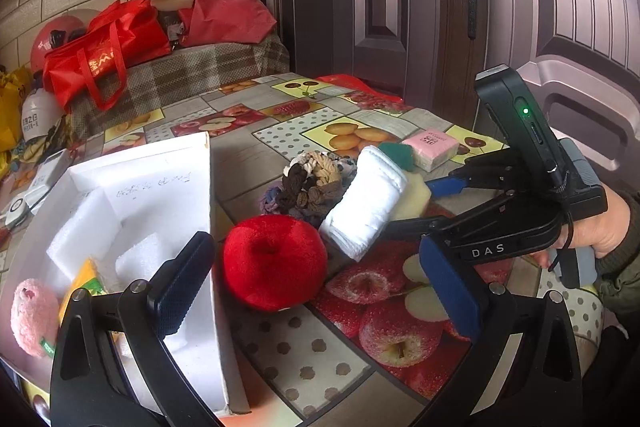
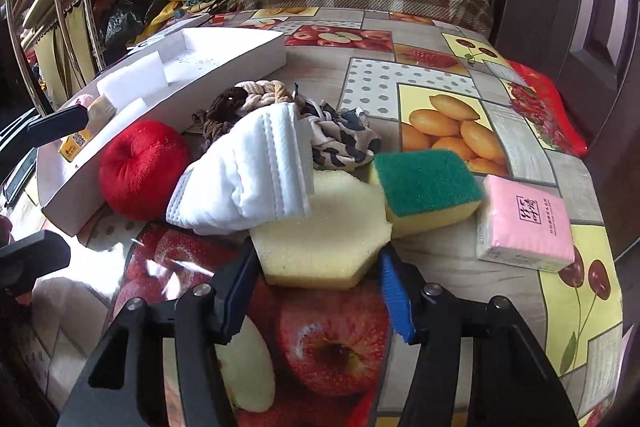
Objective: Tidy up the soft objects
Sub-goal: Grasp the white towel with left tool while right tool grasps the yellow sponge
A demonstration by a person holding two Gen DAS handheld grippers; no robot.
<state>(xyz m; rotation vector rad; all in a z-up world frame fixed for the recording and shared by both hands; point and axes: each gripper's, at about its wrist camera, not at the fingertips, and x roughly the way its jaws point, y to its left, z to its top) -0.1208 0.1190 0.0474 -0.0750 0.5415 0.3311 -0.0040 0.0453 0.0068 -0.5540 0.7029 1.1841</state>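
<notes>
Now my right claw has both pads against the near sides of the yellow sponge, gripping it, I think, though the contact is partly hidden. A white cloth lies over the sponge's far left edge. My left claw hangs wide and empty, the red plush apple between its fingers, just right of the white box.

The plush apple is bright red. The hexagon sponge is pale yellow. The other sponge is green on top and yellow below. The tissue pack is pink, the box is white, and the tablecloth has a pattern of fruit squares and grey dots.
</notes>
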